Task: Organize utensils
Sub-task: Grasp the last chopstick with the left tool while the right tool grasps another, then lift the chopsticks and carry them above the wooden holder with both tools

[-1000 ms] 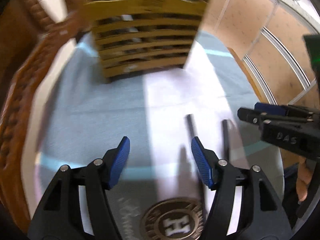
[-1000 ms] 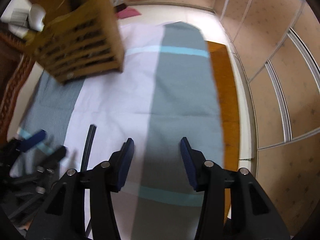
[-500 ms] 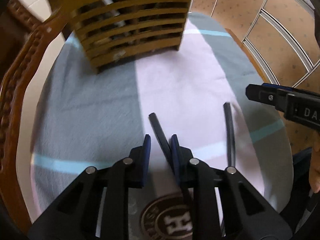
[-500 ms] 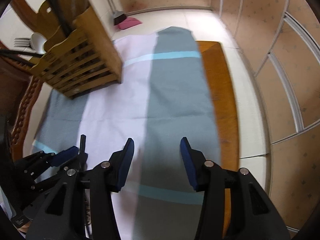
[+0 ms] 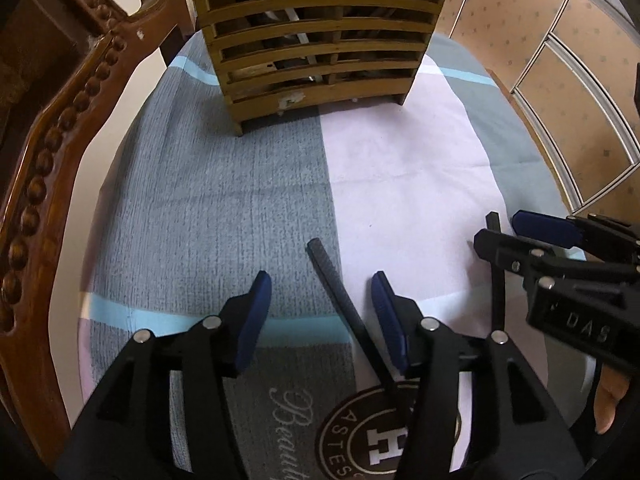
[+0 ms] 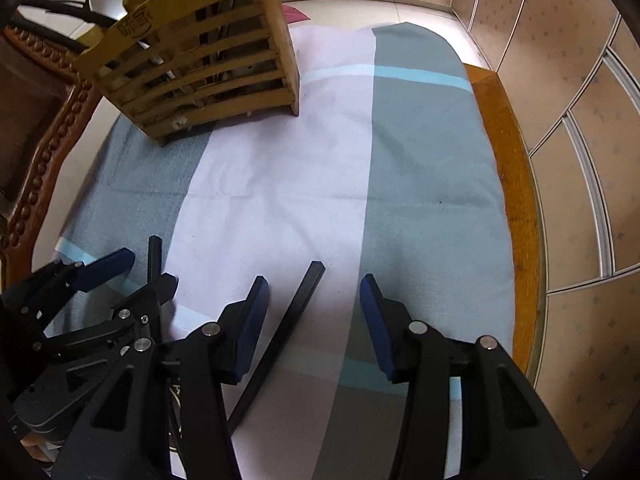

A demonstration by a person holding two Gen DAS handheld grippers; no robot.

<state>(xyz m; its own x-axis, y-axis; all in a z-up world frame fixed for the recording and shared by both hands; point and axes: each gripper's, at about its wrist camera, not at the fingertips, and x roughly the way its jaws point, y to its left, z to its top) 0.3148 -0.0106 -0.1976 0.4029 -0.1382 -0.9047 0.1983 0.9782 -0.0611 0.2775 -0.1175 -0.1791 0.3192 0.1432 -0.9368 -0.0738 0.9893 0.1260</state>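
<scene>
Step in hand: you are lined up to pick two black chopsticks off the cloth; neither looks gripped yet.
Left gripper (image 5: pixel 322 312): jaws released, straddling the left chopstick (image 5: pixel 340 312), which runs from 6 toward 12 o'clock between the pads, nearer the right pad.
Right gripper (image 6: pixel 314 320): jaws released around the right chopstick (image 6: pixel 292 316), which leans toward 1 o'clock and lies nearer the left pad.
Next move: centre each stick, clench, then lift; thin sticks may roll, I judge.
Destination: the bamboo holder (image 5: pixel 320 36) at 12 o'clock, well apart, already holding utensils.
Around: striped cloth (image 6: pixel 420 160); carved wooden chair frame (image 5: pixel 52 168) at 9 o'clock.
In the way: your two grippers sit just beside each other, so lifting together risks a bump.
</scene>
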